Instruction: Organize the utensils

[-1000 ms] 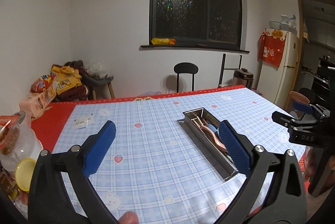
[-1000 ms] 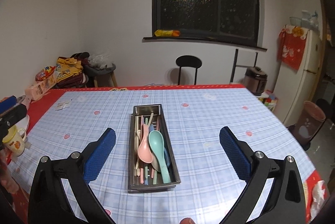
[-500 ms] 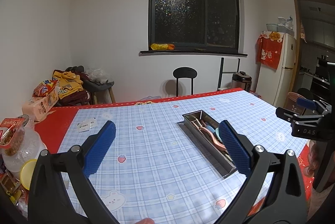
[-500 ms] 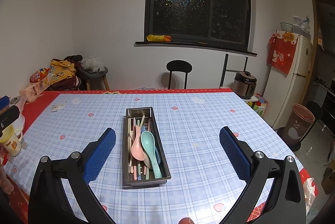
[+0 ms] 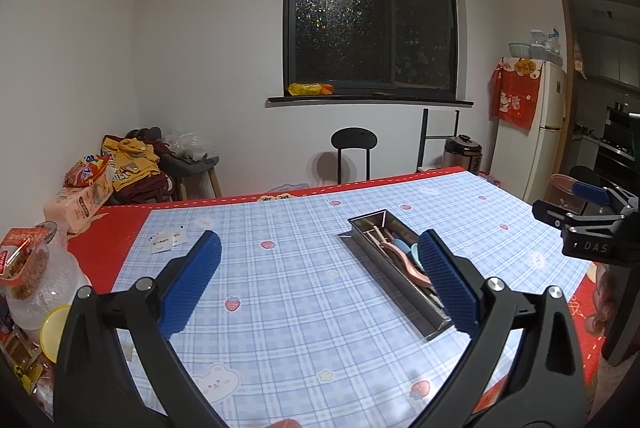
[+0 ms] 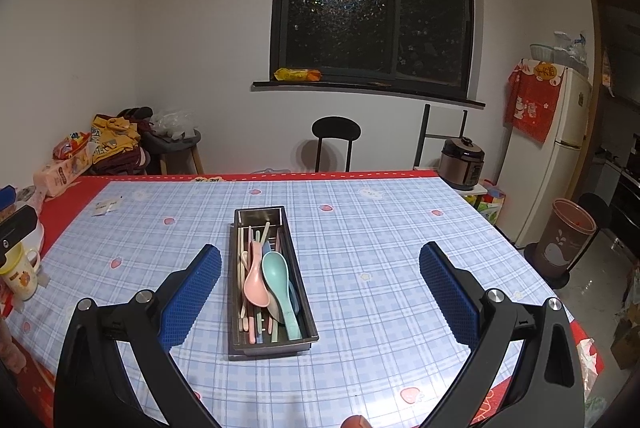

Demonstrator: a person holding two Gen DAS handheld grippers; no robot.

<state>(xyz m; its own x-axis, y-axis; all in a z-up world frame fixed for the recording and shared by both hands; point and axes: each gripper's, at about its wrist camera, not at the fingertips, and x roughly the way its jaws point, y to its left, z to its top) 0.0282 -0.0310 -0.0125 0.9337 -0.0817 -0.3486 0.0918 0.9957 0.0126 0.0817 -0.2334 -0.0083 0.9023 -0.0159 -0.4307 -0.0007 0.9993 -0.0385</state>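
Both grippers hang above the near edge of the table [image 6: 400, 228], jaws spread wide, nothing between them. Right gripper [image 6: 320, 288] faces the steel tray [image 6: 304, 302] almost head-on; left gripper [image 5: 320, 288] sits off to the left, the tray [image 5: 394, 282] seen slantwise past its right pad. Tray lies mid-table, long axis running away from the holder. Inside it, heaped and overlapping: a pink spoon [image 6: 255, 280], a teal spoon [image 6: 280, 284] partly over a bluish one, pale chopsticks [image 6: 241, 260] and thin coloured handles beneath. No utensil lies loose on the cloth, so the sorting looks either finished or yet to start; cannot tell which. Risks, as I judge them: the spoons nest, so a pinch on the teal bowl may drag its neighbour up and drop it. Smooth curved plastic could squirt out of flat pads. Chopsticks lie low against the tray wall; a pad reaching for them may strike the rim and skid the light tray over the slick plaid cloth. A wide gripper entering a narrow tray may catch both walls. On the left, a mug [image 6: 20, 274] stands near the table edge, with jars [image 5: 38, 280] by the left gripper; a careless swing there could knock them.
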